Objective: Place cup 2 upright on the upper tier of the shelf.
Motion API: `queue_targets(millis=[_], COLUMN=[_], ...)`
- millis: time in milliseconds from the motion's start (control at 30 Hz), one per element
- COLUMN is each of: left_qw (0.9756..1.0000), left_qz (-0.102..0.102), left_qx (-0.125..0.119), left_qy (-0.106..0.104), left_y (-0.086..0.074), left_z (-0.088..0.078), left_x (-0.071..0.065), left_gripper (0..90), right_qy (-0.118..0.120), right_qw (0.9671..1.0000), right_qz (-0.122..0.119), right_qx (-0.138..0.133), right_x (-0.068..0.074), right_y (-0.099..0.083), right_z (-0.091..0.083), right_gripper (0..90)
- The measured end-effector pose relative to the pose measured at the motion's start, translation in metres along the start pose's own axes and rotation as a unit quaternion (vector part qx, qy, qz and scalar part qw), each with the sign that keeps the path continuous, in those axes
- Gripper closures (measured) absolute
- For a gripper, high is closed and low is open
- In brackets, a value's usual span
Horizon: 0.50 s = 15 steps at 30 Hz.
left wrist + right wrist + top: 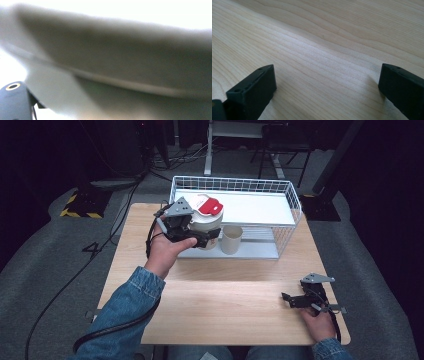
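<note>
A white tub (209,224) with a red-and-white lid (209,205) is held upright at the front left of the white wire basket (295,205). My left gripper (202,238) is shut around the tub's side. Seen from the left gripper view, the tub's wall (120,55) is a close grey blur, with one black jaw at the bottom left. My right gripper (286,298) rests low over the wooden table (225,295) near its front right corner. Its jaws stand wide open over bare wood, and the right gripper (327,85) has nothing between them.
A small beige cup (231,239) stands just right of the tub, at the basket's open front. A white panel (255,207) lies in the basket. Dark floor, cables and desk legs surround the table.
</note>
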<state>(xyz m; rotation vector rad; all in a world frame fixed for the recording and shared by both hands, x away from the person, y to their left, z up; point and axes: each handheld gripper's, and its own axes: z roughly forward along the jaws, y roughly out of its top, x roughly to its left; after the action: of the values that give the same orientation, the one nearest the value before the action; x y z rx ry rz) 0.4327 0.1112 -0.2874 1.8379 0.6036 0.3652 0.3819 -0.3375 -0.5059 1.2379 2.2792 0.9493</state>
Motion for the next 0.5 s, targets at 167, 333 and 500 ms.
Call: queue_targets(millis=[167, 333, 500], left_qw=[1.0, 1.0, 0.9999], left_qz=[0.003, 0.003, 0.004], left_qx=[-0.002, -0.006, -0.007], left_qy=[0.001, 0.004, 0.008], left_y=[0.011, 0.021, 0.031], left_z=[0.008, 0.016, 0.023], left_x=[0.005, 0.009, 0.013], left_gripper=[12.6, 12.6, 12.6], right_qy=[0.001, 0.001, 0.001], right_qw=[1.0, 1.0, 1.0], right_qz=[-0.001, -0.001, -0.002], right_qx=[-0.001, 0.0, 0.0], right_x=[0.0, 0.0, 0.0], right_y=[0.001, 0.001, 0.001], right_z=[0.001, 0.001, 0.001], right_gripper=[1.6, 1.6, 1.6])
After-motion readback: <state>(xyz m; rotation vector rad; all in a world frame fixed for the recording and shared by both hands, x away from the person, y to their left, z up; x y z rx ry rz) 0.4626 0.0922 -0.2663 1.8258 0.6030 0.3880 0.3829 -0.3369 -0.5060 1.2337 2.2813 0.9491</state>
